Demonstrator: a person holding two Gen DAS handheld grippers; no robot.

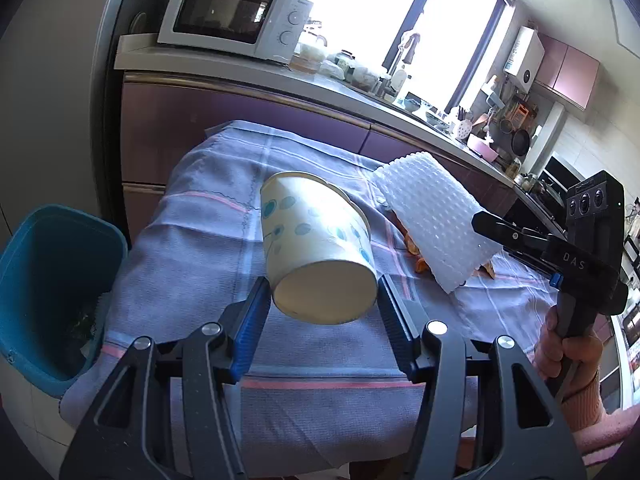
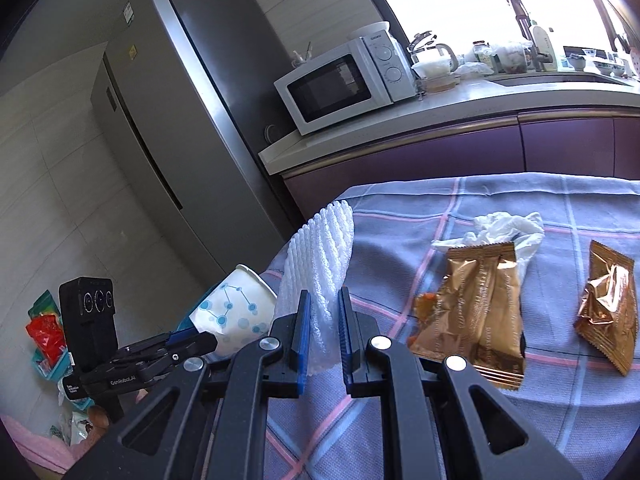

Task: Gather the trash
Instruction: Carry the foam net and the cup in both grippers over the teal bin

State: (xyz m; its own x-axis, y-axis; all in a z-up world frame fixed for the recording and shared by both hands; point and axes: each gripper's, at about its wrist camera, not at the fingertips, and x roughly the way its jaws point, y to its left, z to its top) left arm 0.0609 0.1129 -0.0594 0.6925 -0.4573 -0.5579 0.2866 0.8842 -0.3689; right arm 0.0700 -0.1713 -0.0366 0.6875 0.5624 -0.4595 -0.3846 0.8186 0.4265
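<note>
A white paper cup (image 1: 320, 248) with blue dots hangs above the checked cloth, its base toward the left wrist camera. My left gripper (image 1: 324, 300) is shut on it, blue pads pressing both sides near the base. In the right wrist view the cup (image 2: 236, 312) and my left gripper (image 2: 200, 338) show at lower left. My right gripper (image 2: 323, 320) is shut on a white foam sheet (image 2: 320, 264), held upright off the table edge. The foam sheet (image 1: 432, 216) and my right gripper (image 1: 480, 222) appear at the right of the left wrist view.
A teal bin (image 1: 52, 280) stands on the floor left of the table (image 1: 312, 420). Two gold wrappers (image 2: 476, 312) (image 2: 608, 308) and a crumpled white tissue (image 2: 508, 228) lie on the cloth. A counter with a microwave (image 2: 344, 84) runs behind, and a fridge (image 2: 168, 120) stands at left.
</note>
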